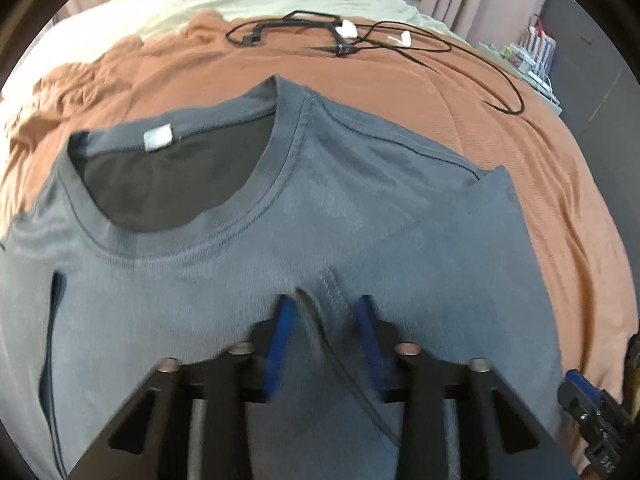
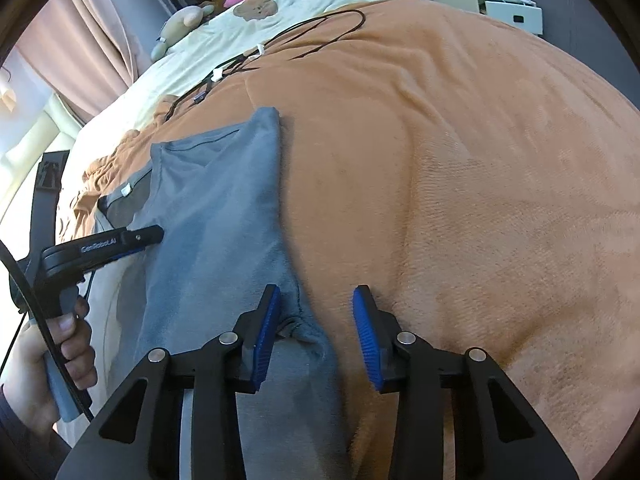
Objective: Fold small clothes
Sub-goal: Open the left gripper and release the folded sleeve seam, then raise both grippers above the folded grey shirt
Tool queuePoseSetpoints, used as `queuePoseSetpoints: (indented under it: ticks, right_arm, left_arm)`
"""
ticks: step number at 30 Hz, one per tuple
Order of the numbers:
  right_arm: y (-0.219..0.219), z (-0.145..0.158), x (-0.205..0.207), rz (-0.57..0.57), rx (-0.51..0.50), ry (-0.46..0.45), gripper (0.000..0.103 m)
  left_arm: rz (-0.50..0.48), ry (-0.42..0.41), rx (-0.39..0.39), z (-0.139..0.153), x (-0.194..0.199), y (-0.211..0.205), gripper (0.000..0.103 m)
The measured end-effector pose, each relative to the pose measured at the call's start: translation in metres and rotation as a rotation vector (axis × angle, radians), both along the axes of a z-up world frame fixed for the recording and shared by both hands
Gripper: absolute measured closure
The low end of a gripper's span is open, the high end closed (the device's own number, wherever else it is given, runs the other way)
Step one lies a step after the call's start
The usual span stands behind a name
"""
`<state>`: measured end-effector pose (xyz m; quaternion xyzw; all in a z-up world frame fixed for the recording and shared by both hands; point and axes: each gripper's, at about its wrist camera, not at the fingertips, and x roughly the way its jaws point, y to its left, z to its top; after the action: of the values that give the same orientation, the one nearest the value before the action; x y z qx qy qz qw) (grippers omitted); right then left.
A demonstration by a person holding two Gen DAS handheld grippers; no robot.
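Left wrist view
shirt: grey tee (image 1: 224, 280) lying flat on the orange blanket (image 1: 400, 80) on the bed, neck opening facing away, one sleeve folded in over the chest on the right side
neck tag: small white label (image 1: 159, 137) inside the collar, too blurry to read anything on it
left hand-held gripper: (image 1: 325, 312) blue pads a narrow gap apart, with a folded hem of the tee running up between them; pads don't look like they're pinching it, but the picture is smeared so it's hard to be sure
cables: black cords (image 1: 400, 40) with a couple of white plugs, further up the blanket, well apart from the tee
other gripper: a bit of it peeks in at the bottom right edge

Right wrist view
right hand-held gripper: (image 2: 316, 312) pads moderately apart, straddling the tee's right edge; a small bunched bit of cloth sits just beside the left pad, the right pad is over bare blanket, nothing clamped
shirt: tee runs away up the left half of the view
writing: the left gripper's arm reads "GenRobot.AI" (image 2: 98, 247)
hand: person's hand (image 2: 60, 344) wrapped round that gripper's handle, lower left
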<state>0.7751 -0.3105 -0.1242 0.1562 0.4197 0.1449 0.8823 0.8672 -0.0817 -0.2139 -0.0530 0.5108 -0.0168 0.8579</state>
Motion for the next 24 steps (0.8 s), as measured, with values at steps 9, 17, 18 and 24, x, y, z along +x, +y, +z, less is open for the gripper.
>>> queuePoseSetpoints:
  ticks: [9, 17, 18, 24]
  right_arm:
    - [0.004, 0.001, -0.002, -0.002, -0.038, -0.005, 0.069]
    - [-0.007, 0.012, -0.013, 0.010, 0.007, 0.010, 0.062]
    - [-0.011, 0.013, -0.016, 0.002, 0.017, 0.009, 0.061]
    - [-0.037, 0.031, -0.049, -0.039, 0.071, -0.002, 0.041]
  left_arm:
    - [0.003, 0.001, 0.112, 0.002, 0.012, -0.001, 0.091]
    - [0.019, 0.024, 0.061, 0.019, -0.006, 0.013, 0.063]
    - [0.018, 0.028, 0.042, 0.022, -0.011, 0.016, 0.063]
    - [0.015, 0.017, 0.000, 0.046, -0.052, 0.032, 0.058]
